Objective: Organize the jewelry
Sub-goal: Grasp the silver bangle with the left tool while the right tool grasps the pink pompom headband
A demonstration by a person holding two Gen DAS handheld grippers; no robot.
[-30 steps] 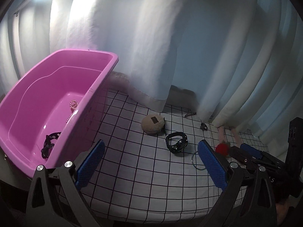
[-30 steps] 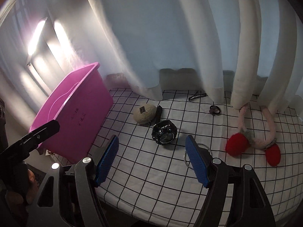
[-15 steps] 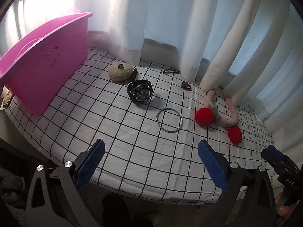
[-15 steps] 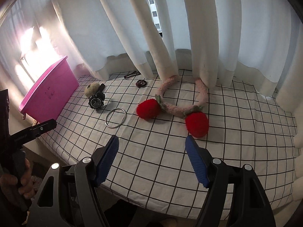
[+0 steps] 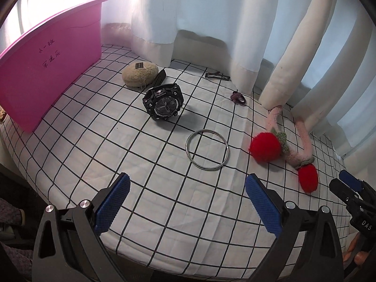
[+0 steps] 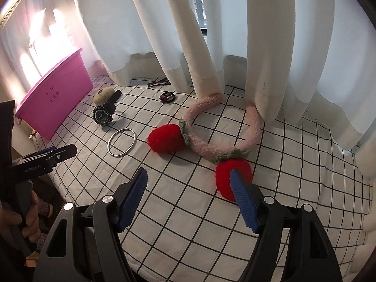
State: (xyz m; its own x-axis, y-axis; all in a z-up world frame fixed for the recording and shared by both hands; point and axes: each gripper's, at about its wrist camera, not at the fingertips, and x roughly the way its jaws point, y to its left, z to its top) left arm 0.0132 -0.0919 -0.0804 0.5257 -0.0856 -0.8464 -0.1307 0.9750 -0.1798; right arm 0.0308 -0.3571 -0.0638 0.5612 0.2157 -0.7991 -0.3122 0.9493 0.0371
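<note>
On the white checked cloth (image 5: 98,127) lie a black wristwatch (image 5: 163,104), a silver bangle (image 5: 206,149), a pink plush headband with two red pompoms (image 5: 265,148) and a small dark hair tie (image 5: 238,97). My left gripper (image 5: 188,205) hangs open above the cloth's near edge, the bangle just beyond it. My right gripper (image 6: 188,202) is open too, and its right finger overlaps the nearer red pompom (image 6: 225,178). The headband (image 6: 199,127), bangle (image 6: 122,142) and watch (image 6: 103,115) lie beyond it. Nothing is held.
A pink plastic tub (image 5: 49,56) stands at the far left, with a beige round pouch (image 5: 138,72) beside it. A dark hair clip (image 5: 215,75) lies by the white curtains (image 5: 211,11) at the back. The other gripper (image 6: 44,159) and a hand show at the left of the right wrist view.
Both grippers swung right, away from the pink tub, and came lower over the cloth. The watch, bangle and headband now look larger and closer. Both stayed open.
</note>
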